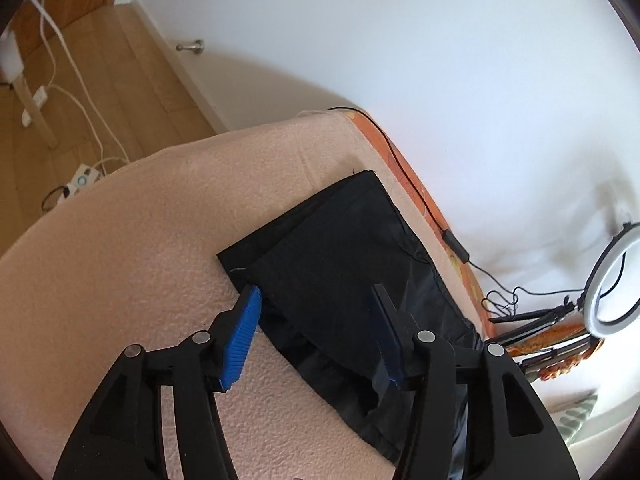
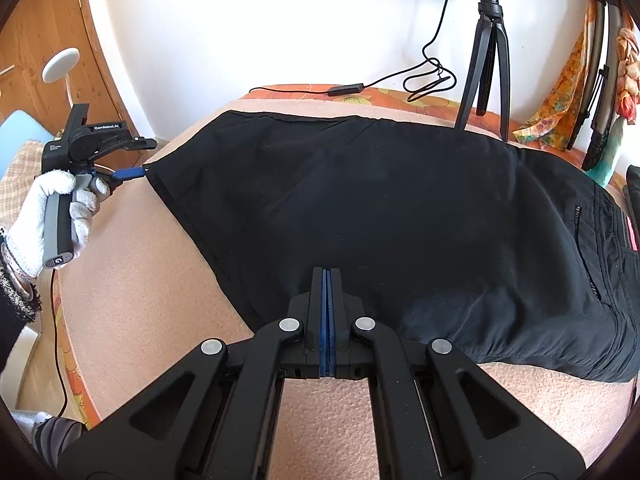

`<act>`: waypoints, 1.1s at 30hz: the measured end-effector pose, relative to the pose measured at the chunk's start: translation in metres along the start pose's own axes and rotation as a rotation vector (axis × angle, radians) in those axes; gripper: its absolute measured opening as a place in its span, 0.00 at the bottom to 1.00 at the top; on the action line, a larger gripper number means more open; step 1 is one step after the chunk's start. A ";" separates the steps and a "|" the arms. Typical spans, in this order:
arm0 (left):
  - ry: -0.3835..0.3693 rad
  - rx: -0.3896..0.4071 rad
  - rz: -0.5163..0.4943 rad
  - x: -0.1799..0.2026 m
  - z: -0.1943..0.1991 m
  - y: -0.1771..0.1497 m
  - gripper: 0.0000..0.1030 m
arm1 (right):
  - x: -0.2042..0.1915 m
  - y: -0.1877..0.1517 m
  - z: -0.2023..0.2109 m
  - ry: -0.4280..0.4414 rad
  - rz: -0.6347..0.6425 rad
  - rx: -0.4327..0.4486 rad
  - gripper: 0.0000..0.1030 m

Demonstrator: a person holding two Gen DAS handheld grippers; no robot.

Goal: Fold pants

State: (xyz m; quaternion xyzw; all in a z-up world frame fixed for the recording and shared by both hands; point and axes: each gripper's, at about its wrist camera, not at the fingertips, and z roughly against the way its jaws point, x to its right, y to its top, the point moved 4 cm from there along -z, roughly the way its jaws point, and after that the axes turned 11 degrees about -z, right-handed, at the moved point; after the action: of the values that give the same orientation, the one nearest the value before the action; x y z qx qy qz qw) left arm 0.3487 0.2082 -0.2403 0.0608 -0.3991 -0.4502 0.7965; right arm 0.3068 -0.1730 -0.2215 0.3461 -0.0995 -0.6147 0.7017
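The black pants (image 2: 380, 216) lie flat on a bench covered with a peach fleece blanket (image 2: 132, 264), the legs already laid one on the other, hems toward nine o'clock in the right wrist view and the waistband with its pocket zipper (image 2: 578, 216) toward three o'clock. The left gripper (image 1: 316, 292) has its jaws spread wide at the hem end, the blue pad (image 1: 242, 336) at the cloth's near corner and the other jaw over the fabric, gripping nothing yet as far as can be seen. The right gripper (image 2: 327, 272) has its jaws pressed together at the near long edge of the pants, about six o'clock; whether a pinch of cloth sits between them cannot be told, since the tips meet right at the dark edge. The fabric looks thin, light and limp, with a slight sheen, so it will likely drape and slide rather than hold a crease by itself, and the fleece beneath should give some grip against dragging. The sensible hold is both layers together at the hem corners, lifted low and carried toward the waistband. A ring light on a tripod (image 2: 490, 52) stands at the far edge, well clear of the cloth.
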 end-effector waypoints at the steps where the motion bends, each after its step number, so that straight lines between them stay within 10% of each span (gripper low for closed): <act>1: -0.013 -0.009 0.058 -0.007 0.001 -0.003 0.53 | -0.001 0.000 0.000 -0.002 0.007 0.000 0.01; 16: -0.144 0.019 0.122 -0.004 -0.022 -0.006 0.37 | -0.003 -0.005 -0.007 -0.012 0.029 -0.015 0.01; 19: -0.104 0.031 -0.031 0.012 -0.023 -0.018 0.36 | -0.005 -0.005 -0.008 -0.003 0.026 -0.019 0.01; 25: -0.085 0.042 0.021 0.005 -0.039 0.009 0.09 | -0.010 -0.008 -0.008 -0.003 0.047 -0.023 0.01; 33: -0.059 0.115 -0.152 0.039 -0.024 0.008 0.03 | -0.003 -0.005 -0.005 0.004 0.004 -0.016 0.01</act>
State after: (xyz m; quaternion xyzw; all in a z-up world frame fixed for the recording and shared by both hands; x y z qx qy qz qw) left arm 0.3812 0.1771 -0.2298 0.1231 -0.4419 -0.4874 0.7430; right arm 0.3053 -0.1687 -0.2277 0.3412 -0.0939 -0.6135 0.7059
